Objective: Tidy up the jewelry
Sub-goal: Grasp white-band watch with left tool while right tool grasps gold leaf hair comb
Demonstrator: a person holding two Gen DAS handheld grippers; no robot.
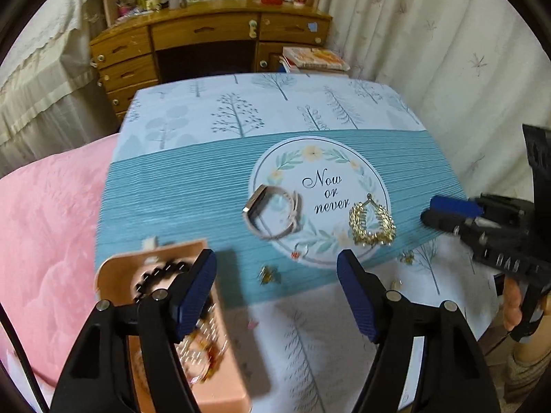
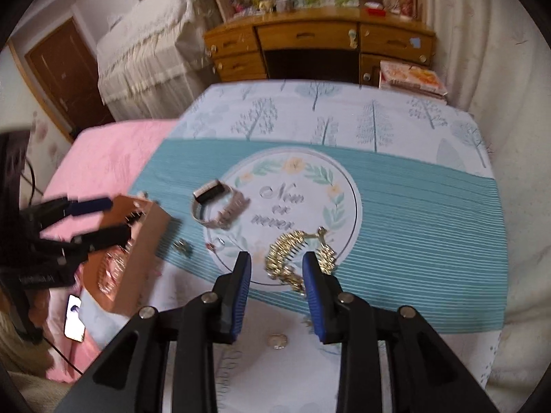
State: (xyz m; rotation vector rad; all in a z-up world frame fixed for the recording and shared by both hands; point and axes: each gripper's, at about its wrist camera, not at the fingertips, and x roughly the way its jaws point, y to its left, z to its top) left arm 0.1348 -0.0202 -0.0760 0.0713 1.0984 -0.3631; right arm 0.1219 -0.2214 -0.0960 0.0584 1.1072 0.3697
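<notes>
A peach jewelry box (image 1: pixel 213 371) stands open at the table's left edge, with a black bead bracelet (image 1: pixel 162 275) and other pieces inside. My left gripper (image 1: pixel 277 287) is open and empty, its left finger over the box. A watch with a pale band (image 1: pixel 272 215) and a large gold leaf earring (image 1: pixel 372 222) lie on the round print. My right gripper (image 2: pixel 277 268) is open, its fingers to either side of the gold earring (image 2: pixel 296 254) without holding it. The watch (image 2: pixel 220 203) and box (image 2: pixel 137 261) lie to its left.
Small gold pieces (image 1: pixel 270 273) (image 1: pixel 408 258) and a tiny red item (image 1: pixel 296 254) lie on the printed tablecloth (image 1: pixel 193 189). A round silver piece (image 2: pixel 277 340) lies between my right fingers' bases. A pink bed (image 1: pixel 44 227) is left, a phone (image 2: pixel 75 318) on it, a wooden desk (image 1: pixel 206 34) behind.
</notes>
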